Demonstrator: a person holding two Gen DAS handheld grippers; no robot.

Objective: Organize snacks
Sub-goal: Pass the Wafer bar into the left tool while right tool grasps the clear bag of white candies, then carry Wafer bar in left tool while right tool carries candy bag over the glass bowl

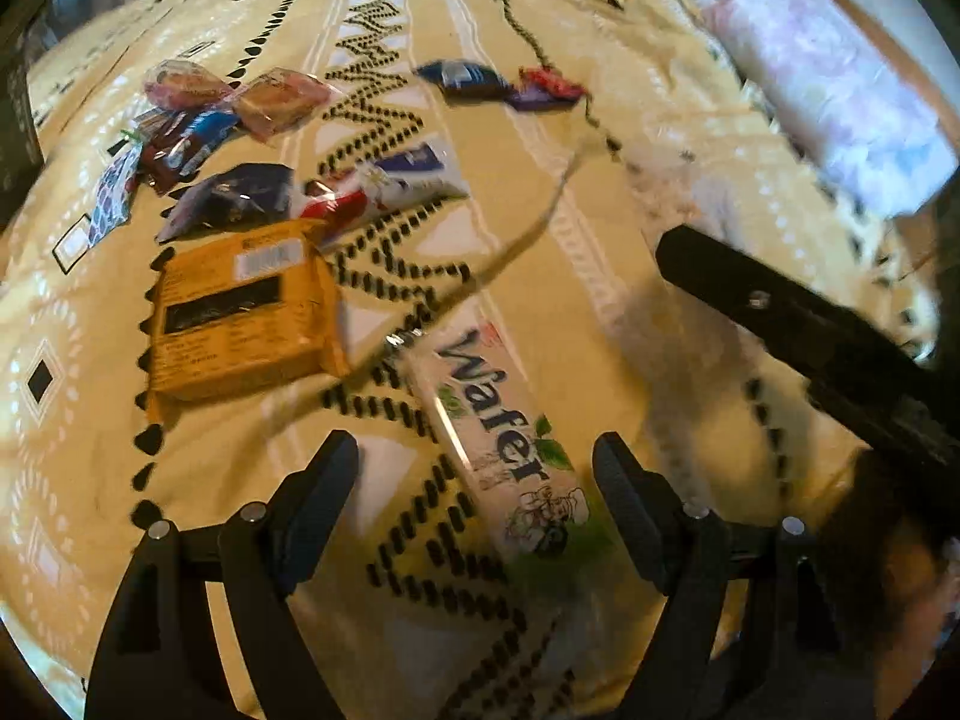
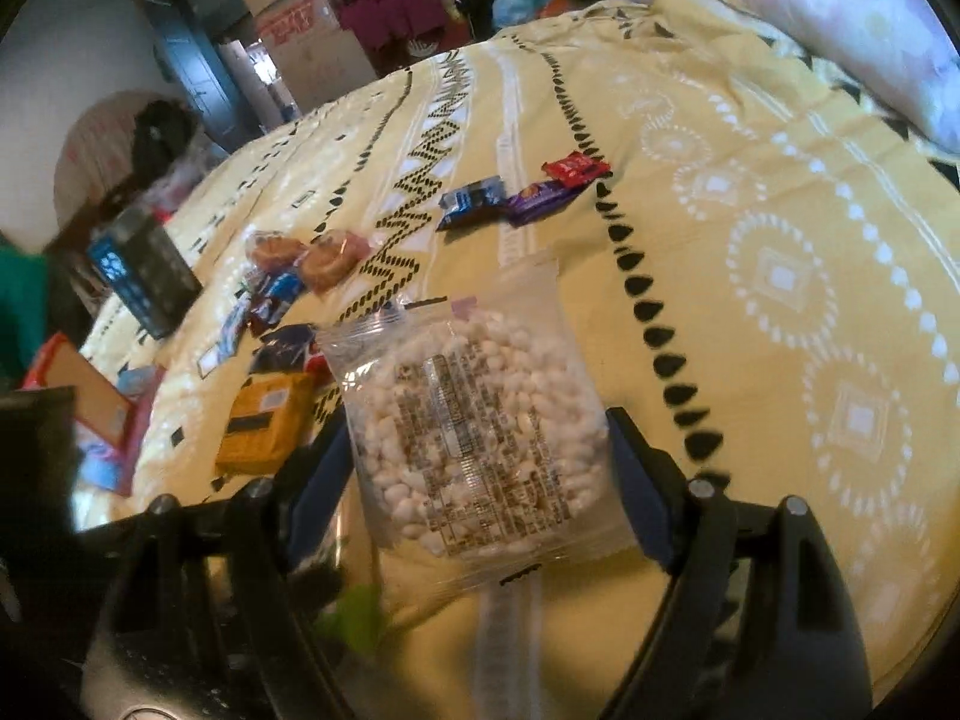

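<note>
Left wrist view: left hand-held gripper [image 1: 474, 468] released, jaws wide on either side of one wafer pack [image 1: 498, 450] lying on the bed [image 1: 600, 192], pads not touching it. One orange packet [image 1: 240, 312] to its left; beyond, roughly eight small wrapped snacks, blurred, count unsure. A black bar crosses at right, cut off.

Right wrist view: right hand-held gripper [image 2: 480, 450], one clear bag of white pieces [image 2: 474, 420] between its fingers; whether they press it I cannot tell. Label unreadable. One dark box [image 2: 150, 270] at the bed's left edge.

One wafer pack [image 1: 504, 438], one orange pack [image 1: 240, 312], one clear bag [image 2: 474, 414]. Two buns [image 2: 306, 255]. One pillow [image 1: 828, 78].
</note>
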